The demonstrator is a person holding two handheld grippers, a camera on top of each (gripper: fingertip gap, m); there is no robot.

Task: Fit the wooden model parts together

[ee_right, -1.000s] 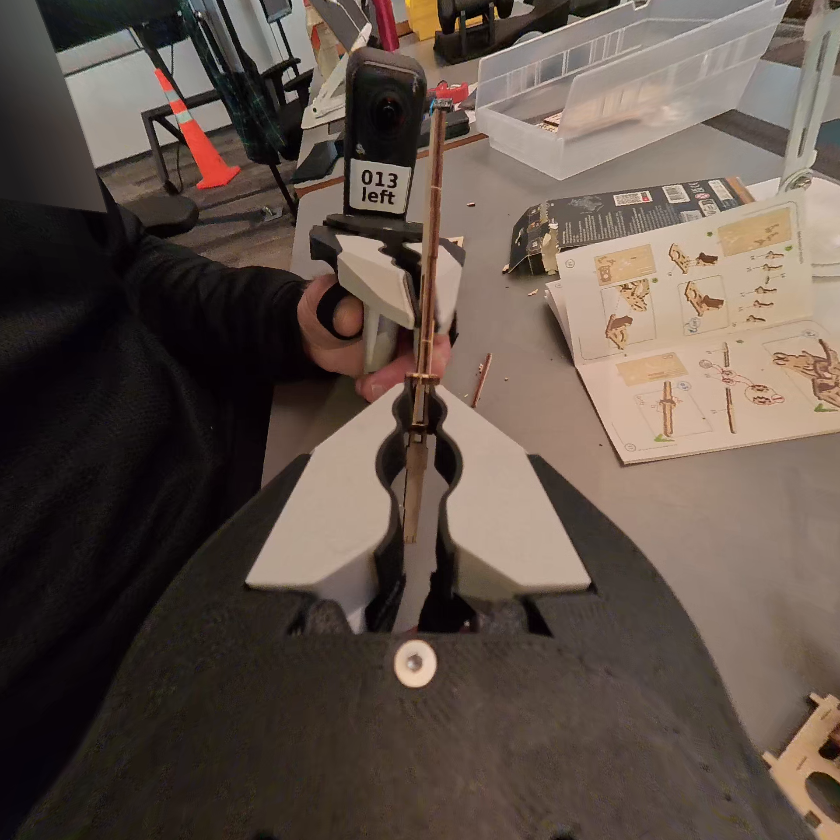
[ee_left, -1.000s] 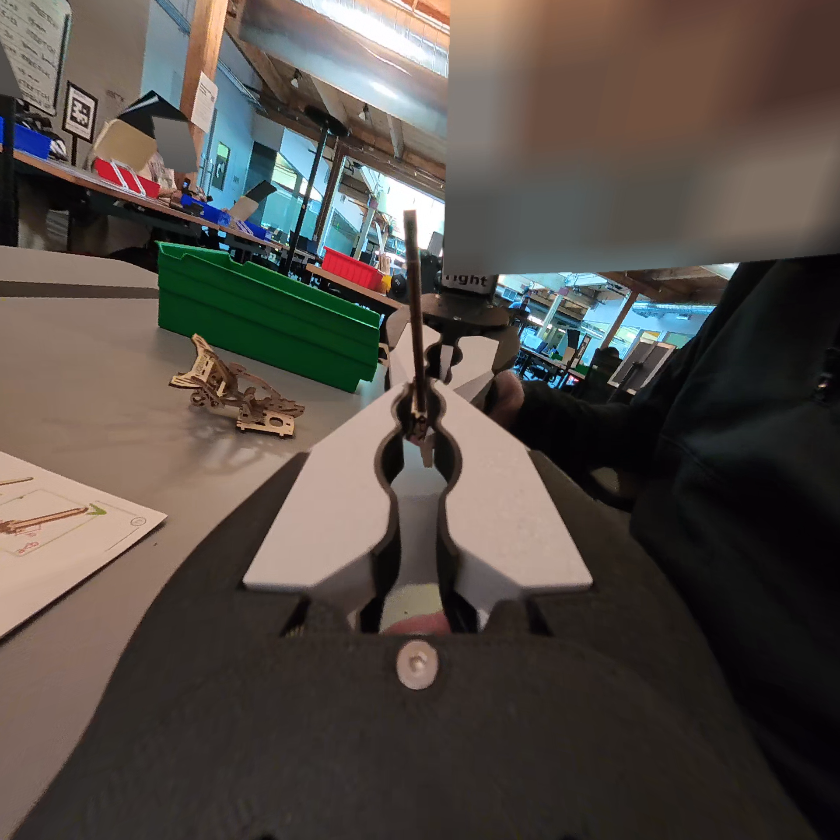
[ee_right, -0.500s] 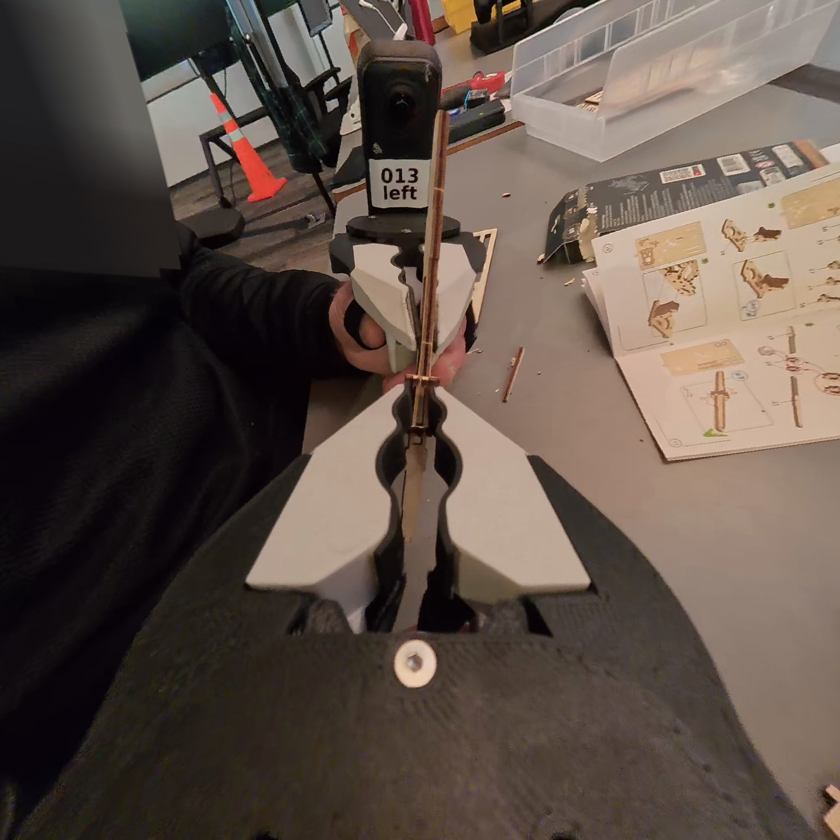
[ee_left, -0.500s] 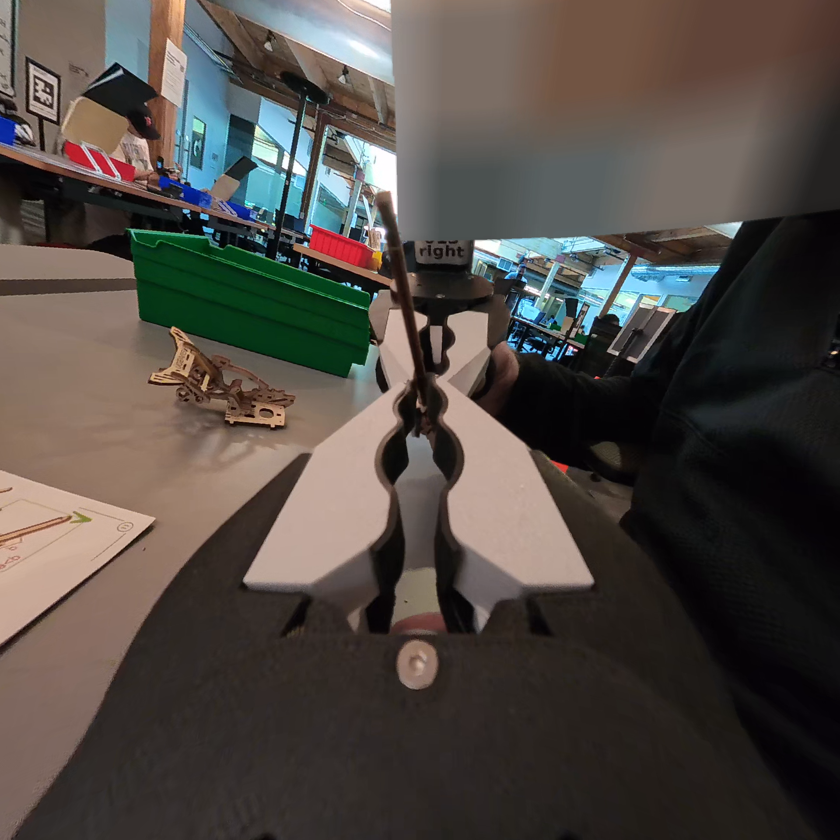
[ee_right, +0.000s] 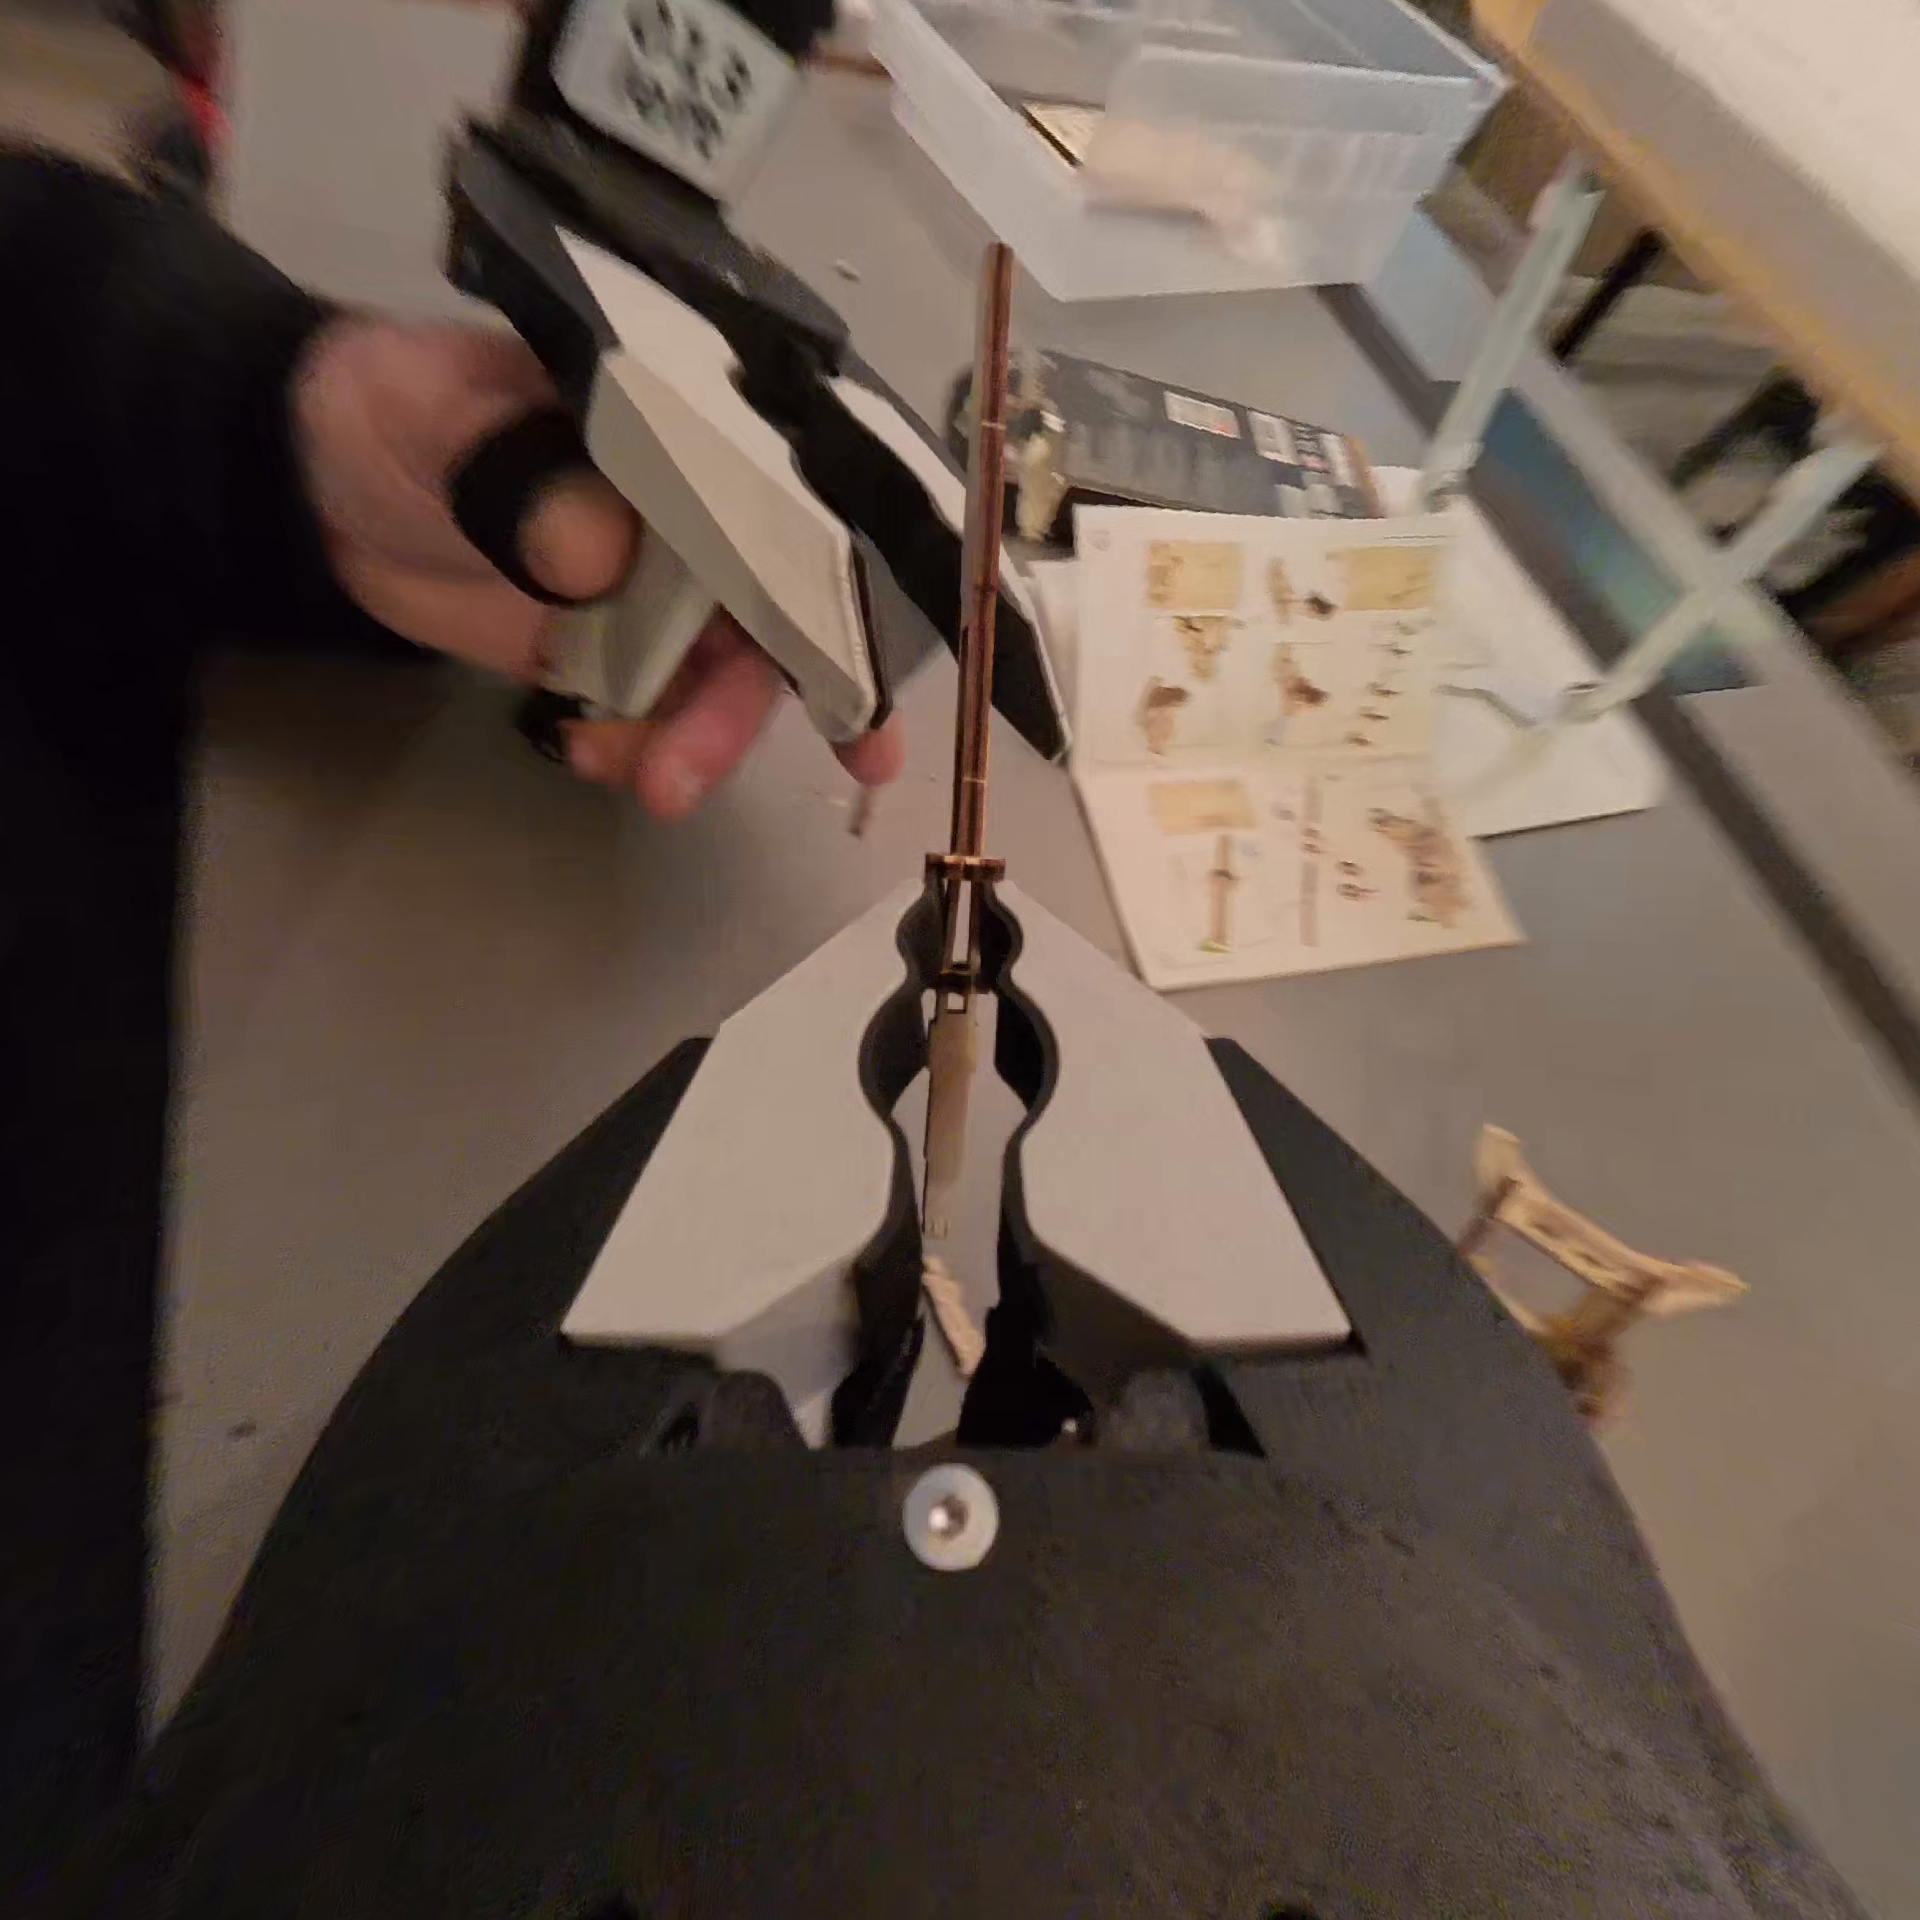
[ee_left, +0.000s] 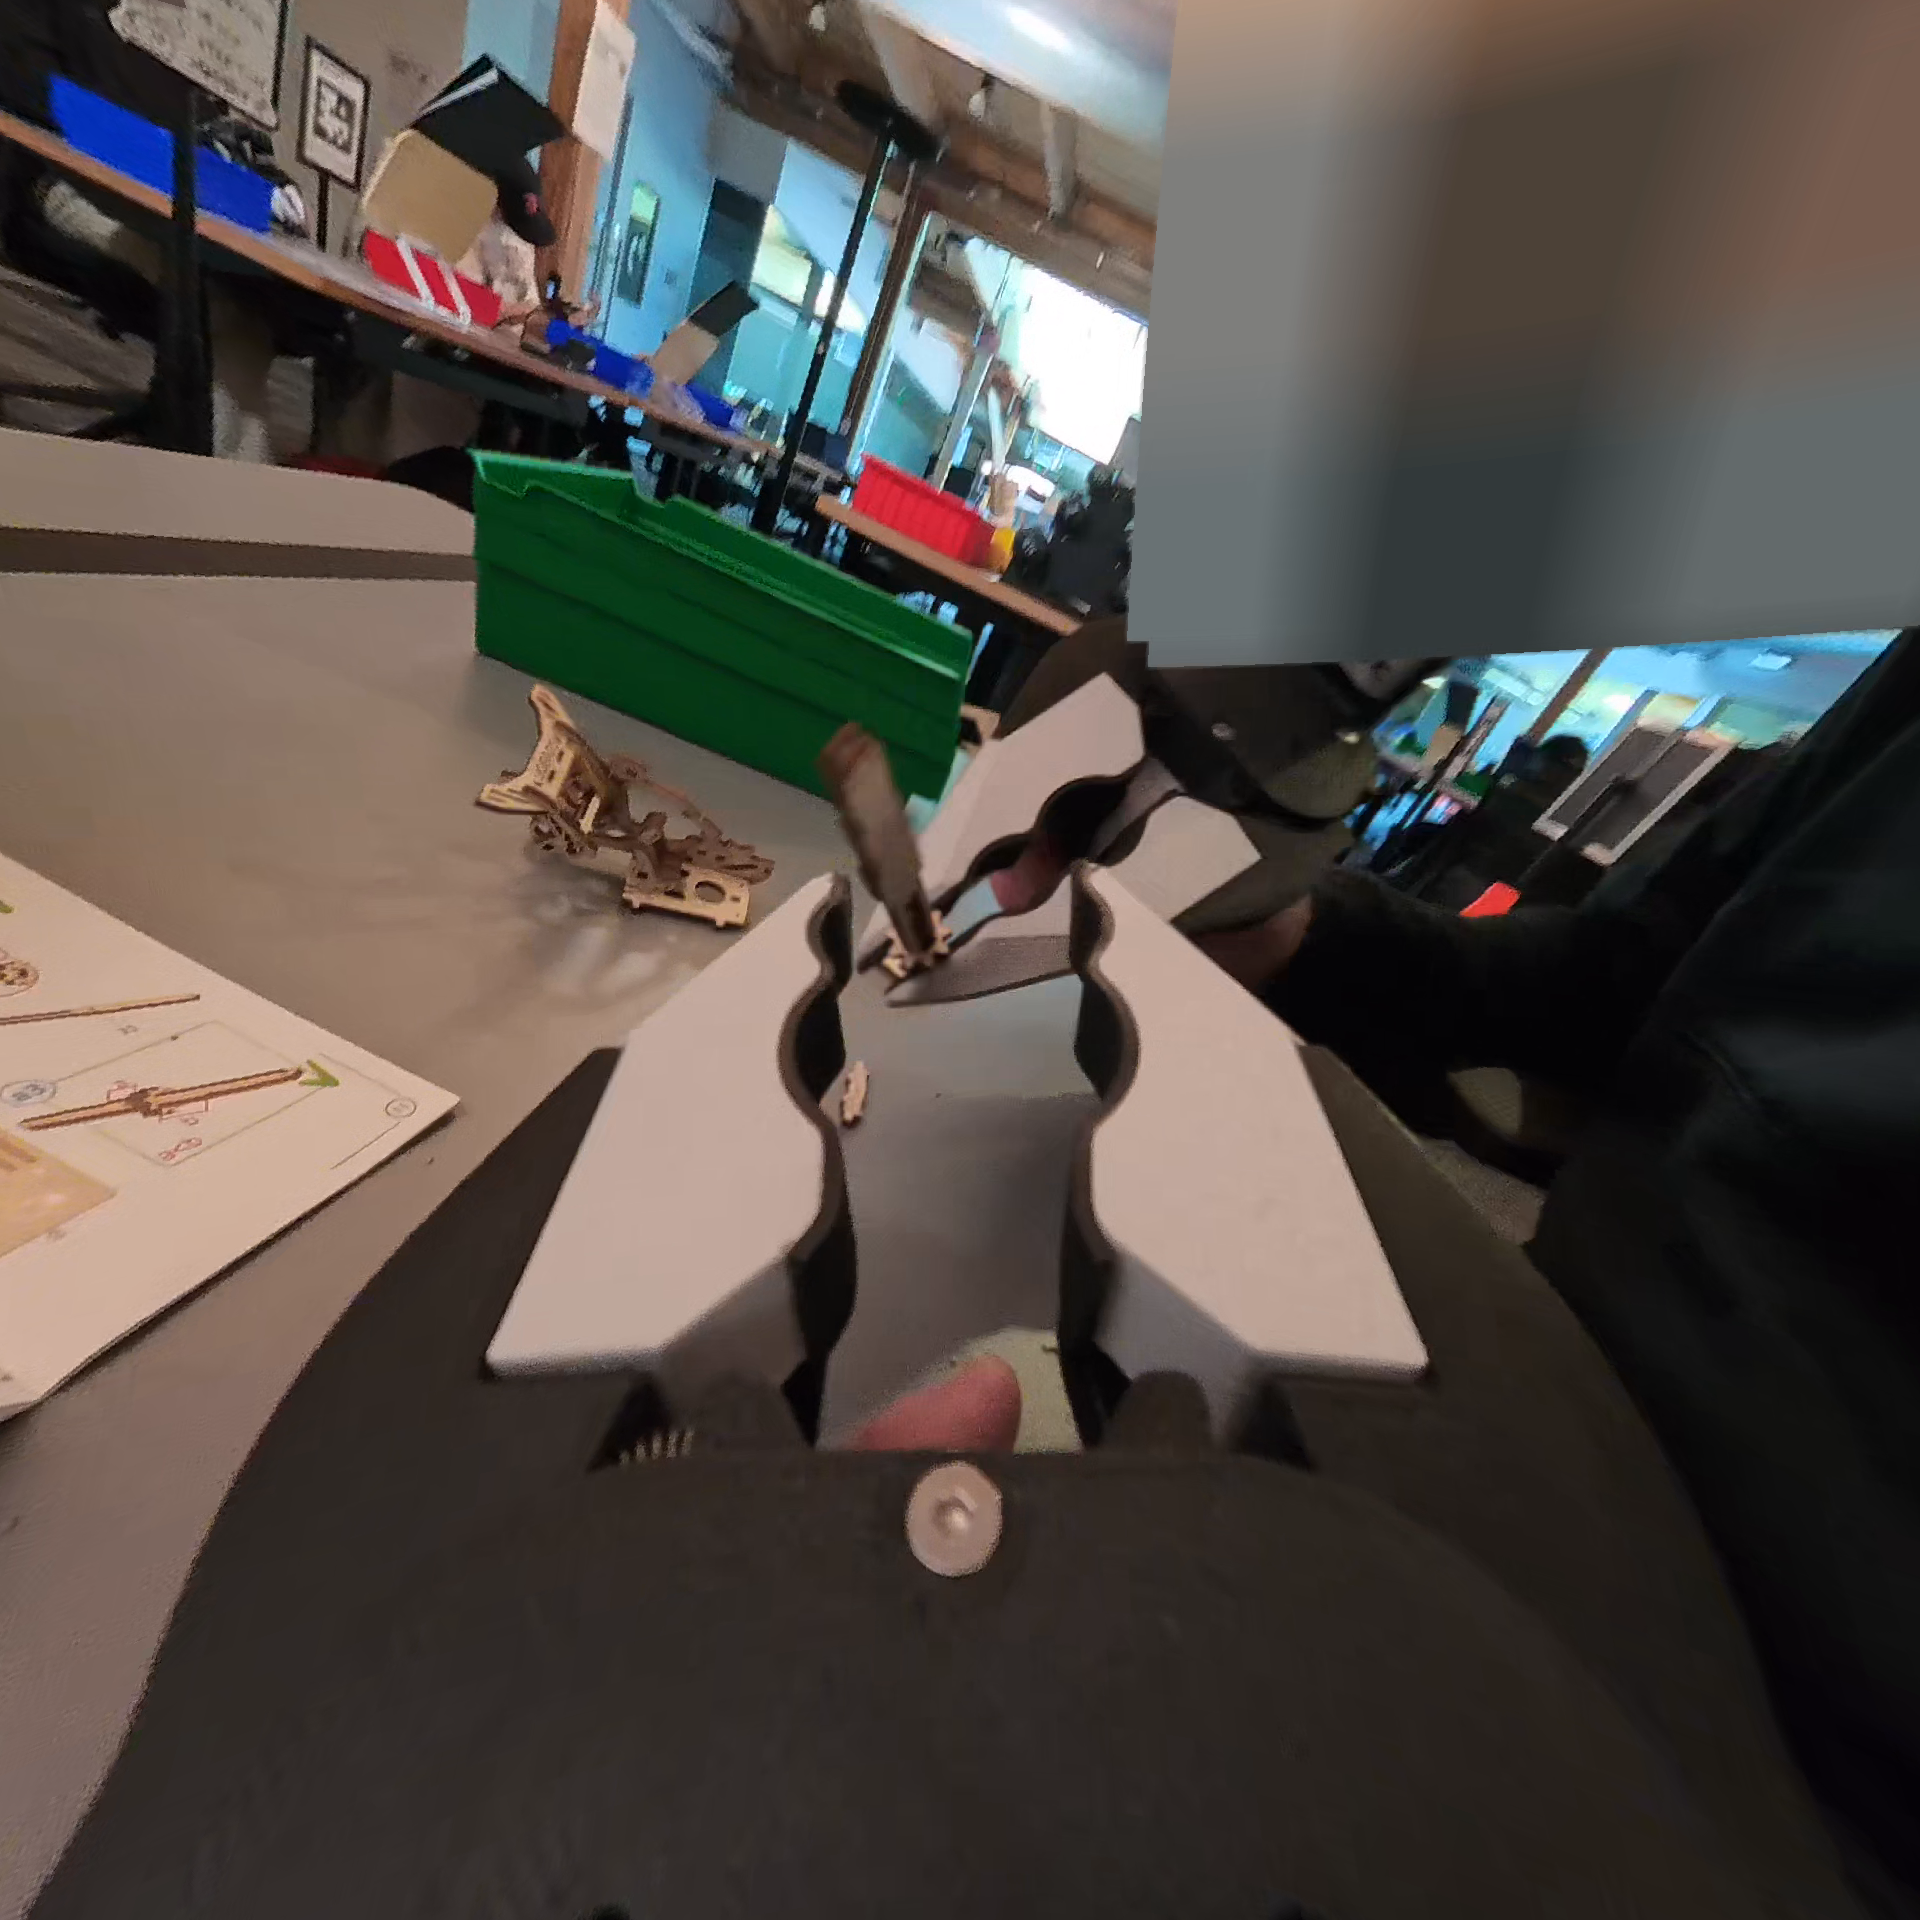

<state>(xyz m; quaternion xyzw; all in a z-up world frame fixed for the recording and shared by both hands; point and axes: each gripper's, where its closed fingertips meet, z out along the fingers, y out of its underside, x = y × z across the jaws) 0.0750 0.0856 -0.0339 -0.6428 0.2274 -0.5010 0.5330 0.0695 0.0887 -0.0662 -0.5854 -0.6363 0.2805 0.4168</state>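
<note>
Right wrist view: right gripper [ee_right: 961, 914] fingers clamp a thin wooden rod [ee_right: 985, 582]; left gripper [ee_left: 956, 914] fingers apart

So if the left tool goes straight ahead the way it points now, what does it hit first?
Most likely the wooden stick held in the right tool, which sits just past the open left tool and almost in line with it. A small wooden bit lies on the table below the gap. Depth is hard to judge here.

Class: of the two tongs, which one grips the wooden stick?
The right tongs: shut on the long wooden stick. The left tongs stand open, empty.
</note>
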